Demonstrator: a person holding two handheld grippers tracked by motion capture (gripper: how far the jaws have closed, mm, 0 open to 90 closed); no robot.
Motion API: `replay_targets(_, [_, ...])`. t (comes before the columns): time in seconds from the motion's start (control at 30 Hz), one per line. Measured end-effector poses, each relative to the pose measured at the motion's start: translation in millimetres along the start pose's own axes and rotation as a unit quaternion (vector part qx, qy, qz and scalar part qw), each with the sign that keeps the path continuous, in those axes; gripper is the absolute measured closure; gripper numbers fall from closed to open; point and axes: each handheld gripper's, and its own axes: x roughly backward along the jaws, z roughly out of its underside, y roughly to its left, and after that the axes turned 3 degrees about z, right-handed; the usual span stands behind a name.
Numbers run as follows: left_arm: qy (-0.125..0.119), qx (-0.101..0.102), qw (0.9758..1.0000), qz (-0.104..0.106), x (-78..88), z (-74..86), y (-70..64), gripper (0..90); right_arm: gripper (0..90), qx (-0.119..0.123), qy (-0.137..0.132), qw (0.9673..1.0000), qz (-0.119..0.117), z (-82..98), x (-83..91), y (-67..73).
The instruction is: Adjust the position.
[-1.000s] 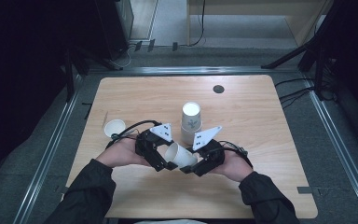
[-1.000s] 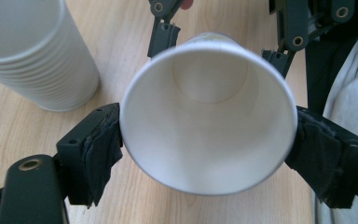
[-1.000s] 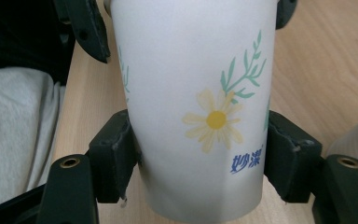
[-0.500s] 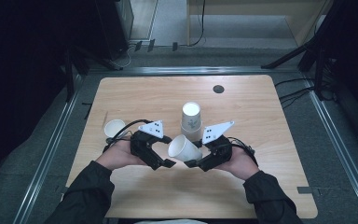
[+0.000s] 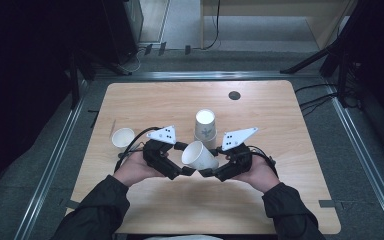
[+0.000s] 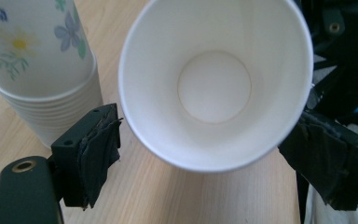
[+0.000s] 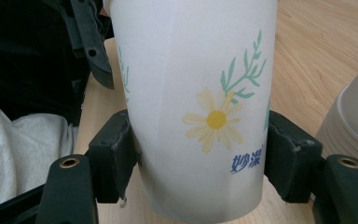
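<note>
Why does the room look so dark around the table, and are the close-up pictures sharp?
In the high view, light falls on the wooden table while the surroundings sink into near-black. In the left gripper view, the paper cup is bright and evenly lit, its white inside nearly washed out, edges slightly soft. In the right gripper view, the cup's flower print is fairly sharp; the background blurs.

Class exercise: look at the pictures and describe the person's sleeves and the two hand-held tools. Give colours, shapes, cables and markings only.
The person wears dark, near-black long sleeves. Each hand grips a black tool: the left claw and the right claw. Each carries a light grey three-cornered plate with small black dots, and black cables loop from it. The jaws end in black blocky pads; brass-coloured eyelets sit on their bases.
</note>
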Motion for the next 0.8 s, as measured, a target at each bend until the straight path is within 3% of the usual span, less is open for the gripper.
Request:
replay_targets(0.43, [-0.033, 0.008, 0.9994, 0.005, -2.2, -3.9, -1.6, 18.8, 32.8, -0.010, -0.003, 0.9997, -0.022, -0.7, -10.0, 1.5])
replay_targets(0.57, [-0.034, -0.001, 0.9994, 0.004, -1.4, -4.2, -2.6, 20.5, 33.0, -0.010, -0.001, 0.9997, -0.024, -0.7, -10.9, 1.8])
replay_targets(0.8, [-0.034, 0.001, 0.9994, 0.009, 0.7, -4.4, -1.9, 22.9, 32.9, -0.006, -0.002, 0.9997, -0.024, -0.9, -10.2, 2.3])
